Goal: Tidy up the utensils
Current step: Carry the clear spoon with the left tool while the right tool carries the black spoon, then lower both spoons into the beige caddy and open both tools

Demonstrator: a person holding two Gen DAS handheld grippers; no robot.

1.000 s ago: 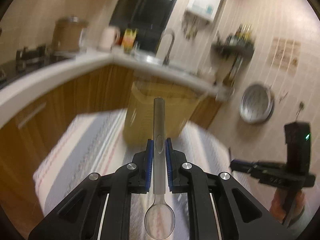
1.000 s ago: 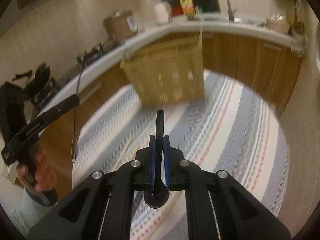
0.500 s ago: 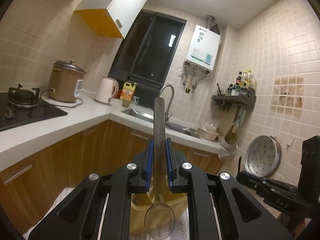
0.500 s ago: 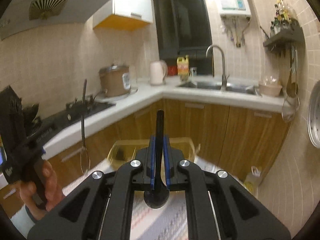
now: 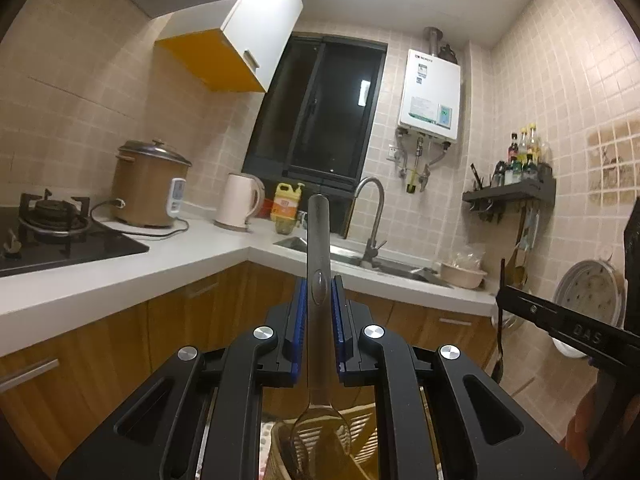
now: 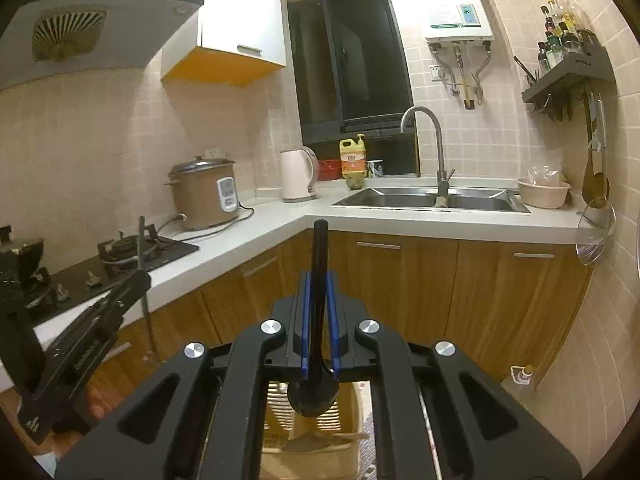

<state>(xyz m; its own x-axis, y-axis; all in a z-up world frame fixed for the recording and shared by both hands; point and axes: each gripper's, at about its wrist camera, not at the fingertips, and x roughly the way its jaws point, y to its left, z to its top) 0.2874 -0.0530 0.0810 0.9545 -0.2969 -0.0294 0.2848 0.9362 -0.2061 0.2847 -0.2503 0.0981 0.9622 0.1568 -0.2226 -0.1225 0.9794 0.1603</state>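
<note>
Claws grip spoons: left claw (image 5: 319, 292) steel spoon (image 5: 318, 248), right claw (image 6: 320, 280) black spoon (image 6: 319, 264).

At the right edge of the left wrist view, the black arm of the right gripper (image 5: 576, 326) carries the raised letters "DAS". Other labels are too small to read.

We see the right gripper (image 6: 319, 280) clamped on a black spoon (image 6: 318, 312), handle up. Woven basket (image 6: 308, 432) below; left gripper (image 6: 120, 292) at frame left w/ a metal spoon (image 6: 142, 256).

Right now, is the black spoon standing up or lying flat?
Standing up. The black spoon sits clamped in the right gripper, handle up, bowl hanging down.
</note>
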